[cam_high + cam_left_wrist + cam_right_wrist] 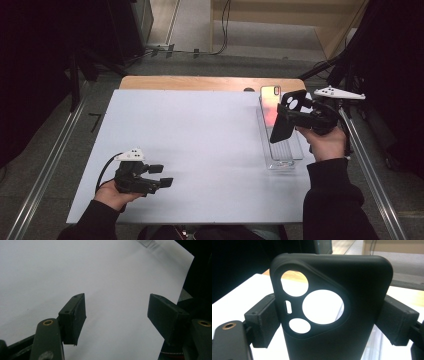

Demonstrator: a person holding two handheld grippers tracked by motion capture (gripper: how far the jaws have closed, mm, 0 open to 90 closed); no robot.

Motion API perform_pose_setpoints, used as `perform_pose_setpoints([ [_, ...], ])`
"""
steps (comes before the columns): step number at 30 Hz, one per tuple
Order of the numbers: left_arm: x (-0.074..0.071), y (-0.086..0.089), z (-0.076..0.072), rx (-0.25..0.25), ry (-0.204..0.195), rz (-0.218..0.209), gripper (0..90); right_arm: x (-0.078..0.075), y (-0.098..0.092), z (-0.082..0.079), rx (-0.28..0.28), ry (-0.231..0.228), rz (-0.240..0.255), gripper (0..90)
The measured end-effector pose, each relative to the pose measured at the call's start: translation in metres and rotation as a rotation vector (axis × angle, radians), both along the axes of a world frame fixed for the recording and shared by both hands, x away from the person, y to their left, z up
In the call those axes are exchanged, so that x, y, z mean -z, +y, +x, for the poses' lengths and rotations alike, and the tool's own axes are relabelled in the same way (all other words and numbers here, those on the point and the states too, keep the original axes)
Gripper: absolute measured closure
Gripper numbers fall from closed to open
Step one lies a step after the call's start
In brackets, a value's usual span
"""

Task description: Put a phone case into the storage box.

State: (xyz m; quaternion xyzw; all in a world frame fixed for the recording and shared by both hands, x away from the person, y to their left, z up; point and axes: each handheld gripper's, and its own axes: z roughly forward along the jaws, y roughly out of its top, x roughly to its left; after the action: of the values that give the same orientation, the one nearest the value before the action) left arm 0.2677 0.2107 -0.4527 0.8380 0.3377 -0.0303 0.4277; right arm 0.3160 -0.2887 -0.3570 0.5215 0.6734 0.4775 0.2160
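Case point(332, 310) clamped in right claw point(329, 320), camera cutouts close up, left claw point(116, 315) open over white table point(75, 270)

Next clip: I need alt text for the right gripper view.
A matte black phone case with round camera cut-outs stands upright, clamped by its side edges in the right gripper. Behind it lies a white table sheet.

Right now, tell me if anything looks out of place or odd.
Nothing stands out. The right claw holds the black phone case upright over the clear tray, where a phone leans. The left claw is open and holds nothing.
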Motion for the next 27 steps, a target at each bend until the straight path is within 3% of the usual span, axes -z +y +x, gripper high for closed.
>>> perform_pose_setpoints([
  [19, 0.000, 0.001, 0.000, -0.015, 0.002, -0.013, 31.3, 0.034, 0.007, 0.040, 0.148, 0.022, -0.071, 12.2],
  [27, 0.000, 0.002, 0.000, -0.016, 0.002, -0.013, 31.3, 0.053, 0.009, 0.063, 0.194, 0.059, -0.094, 12.2],
])
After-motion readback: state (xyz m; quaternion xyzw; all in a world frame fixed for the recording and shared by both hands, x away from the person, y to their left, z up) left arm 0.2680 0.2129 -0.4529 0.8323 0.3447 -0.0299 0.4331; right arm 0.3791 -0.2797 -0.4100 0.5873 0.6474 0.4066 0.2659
